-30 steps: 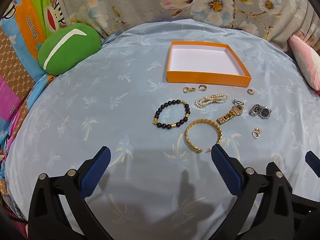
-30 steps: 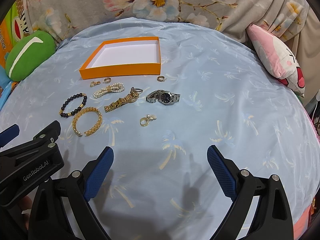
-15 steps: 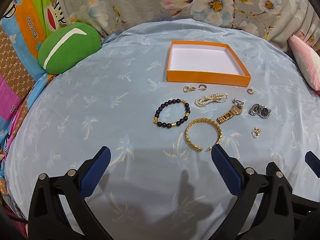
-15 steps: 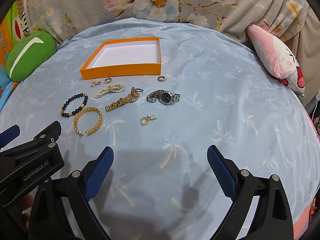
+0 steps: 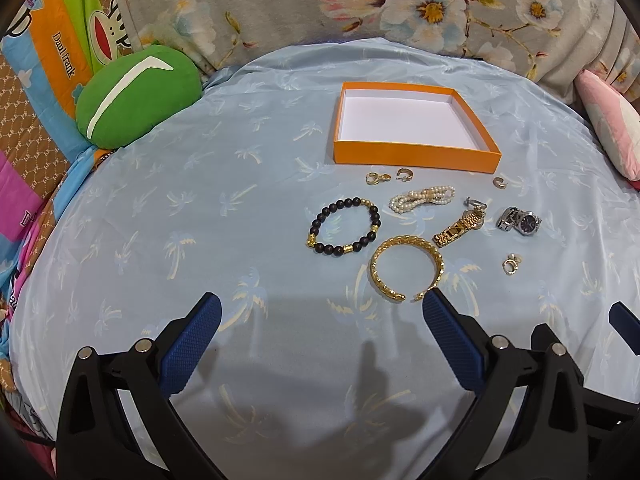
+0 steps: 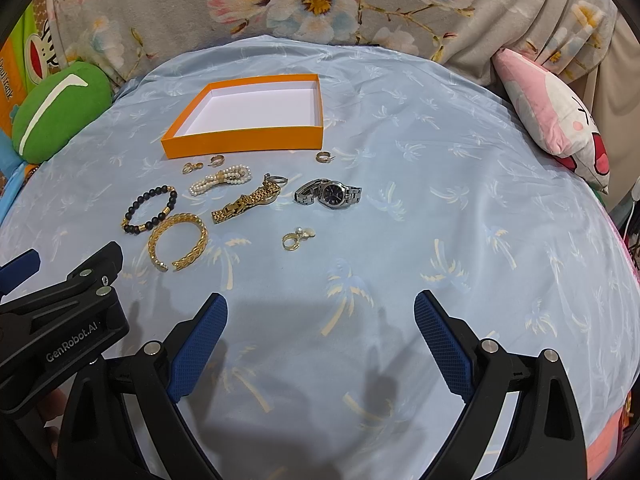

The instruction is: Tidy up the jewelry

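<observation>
So far nothing is sitting in the orange box (image 5: 416, 156), which is lying well ahead of both grippers. Left gripper (image 5: 320, 312) and right gripper (image 6: 320, 312) are hovering spread wide, gripping nothing. Gold bangle (image 5: 406, 266) is lying just ahead of the left gripper's right finger; the silver watch (image 6: 329, 193) is sitting farther ahead of the right. Suggest pinching the bangle across its band, not the gap. Small earrings (image 5: 378, 178) are lying close under the box: leaving those last.

Light: bright, even, from above me.
Shadows: soft, under my grippers on the pale blue palm-print cloth (image 5: 240, 208).
Edges: fisheye-bent, dark corners.
Focus: sharp.
</observation>
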The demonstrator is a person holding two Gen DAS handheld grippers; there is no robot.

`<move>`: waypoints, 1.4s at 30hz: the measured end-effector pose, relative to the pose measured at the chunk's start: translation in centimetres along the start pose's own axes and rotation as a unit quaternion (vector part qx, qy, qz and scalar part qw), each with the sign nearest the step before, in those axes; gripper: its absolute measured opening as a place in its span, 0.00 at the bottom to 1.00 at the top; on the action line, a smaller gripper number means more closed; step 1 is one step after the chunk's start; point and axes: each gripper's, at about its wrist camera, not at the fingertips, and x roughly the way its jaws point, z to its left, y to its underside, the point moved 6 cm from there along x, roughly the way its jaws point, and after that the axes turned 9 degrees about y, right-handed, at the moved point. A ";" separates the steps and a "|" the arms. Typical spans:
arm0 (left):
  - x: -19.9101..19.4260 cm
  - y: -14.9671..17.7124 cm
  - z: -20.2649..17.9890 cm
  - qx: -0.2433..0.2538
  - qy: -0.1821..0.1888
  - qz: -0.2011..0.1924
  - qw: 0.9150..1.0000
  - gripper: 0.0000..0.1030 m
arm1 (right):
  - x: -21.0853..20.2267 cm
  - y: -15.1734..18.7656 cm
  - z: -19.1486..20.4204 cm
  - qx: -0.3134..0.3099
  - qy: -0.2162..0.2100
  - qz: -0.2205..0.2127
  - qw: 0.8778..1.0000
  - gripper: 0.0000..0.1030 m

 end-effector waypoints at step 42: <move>1.5 -0.4 4.7 -0.040 -0.006 0.020 0.999 0.96 | 6.1 -4.2 -1.2 0.010 -0.060 0.001 0.998 0.50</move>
